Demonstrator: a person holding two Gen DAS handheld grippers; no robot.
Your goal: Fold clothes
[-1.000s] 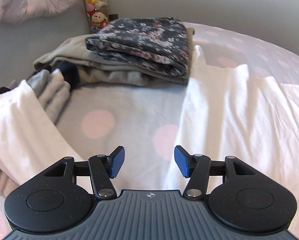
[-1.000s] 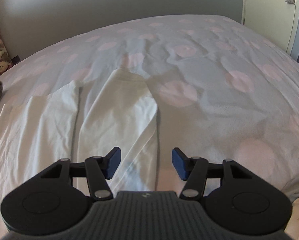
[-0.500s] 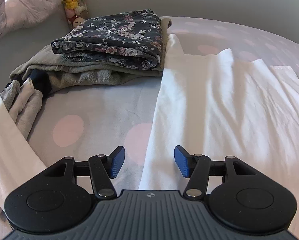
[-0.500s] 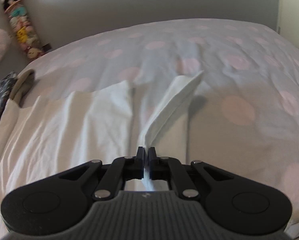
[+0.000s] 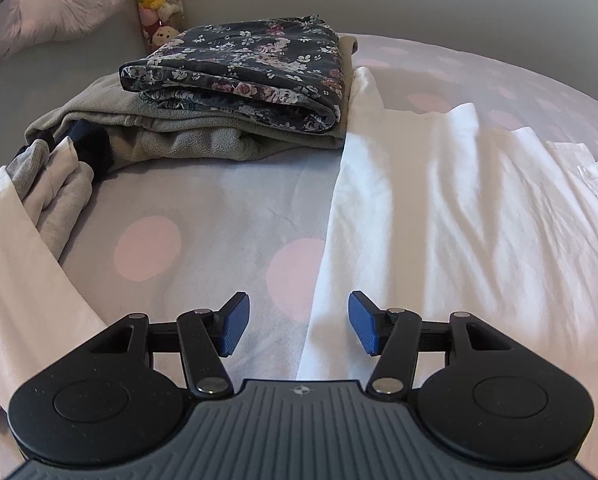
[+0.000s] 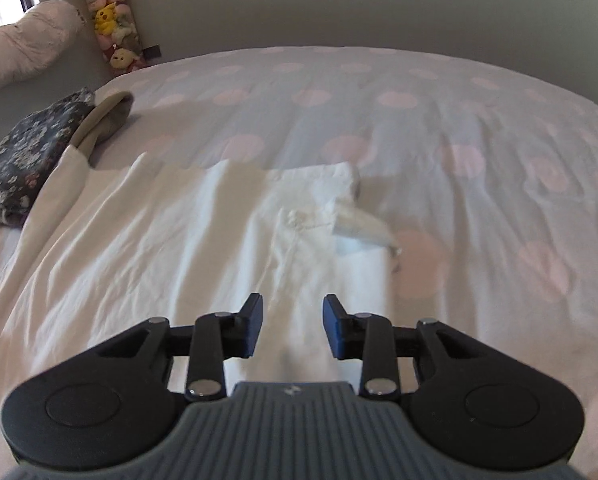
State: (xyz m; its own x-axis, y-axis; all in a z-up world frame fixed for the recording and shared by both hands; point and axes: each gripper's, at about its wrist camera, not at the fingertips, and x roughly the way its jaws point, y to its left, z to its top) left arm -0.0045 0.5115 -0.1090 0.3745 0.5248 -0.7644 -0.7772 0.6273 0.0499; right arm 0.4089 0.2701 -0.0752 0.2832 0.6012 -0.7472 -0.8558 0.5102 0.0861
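White garment lies spread on the dotted bed, sleeve flopped inward, right gripper opening with nothing between its pads, likely releasing a fold; left gripper apart, empty, poised over the near edge.

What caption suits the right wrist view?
Right gripper opening above a white garment with its sleeve folded in, on a dotted bedsheet.

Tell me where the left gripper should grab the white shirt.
Probably its long left edge, lying straight on the bedspread with bare sheet beside it. The left gripper, open, already straddles that edge; come down from above.
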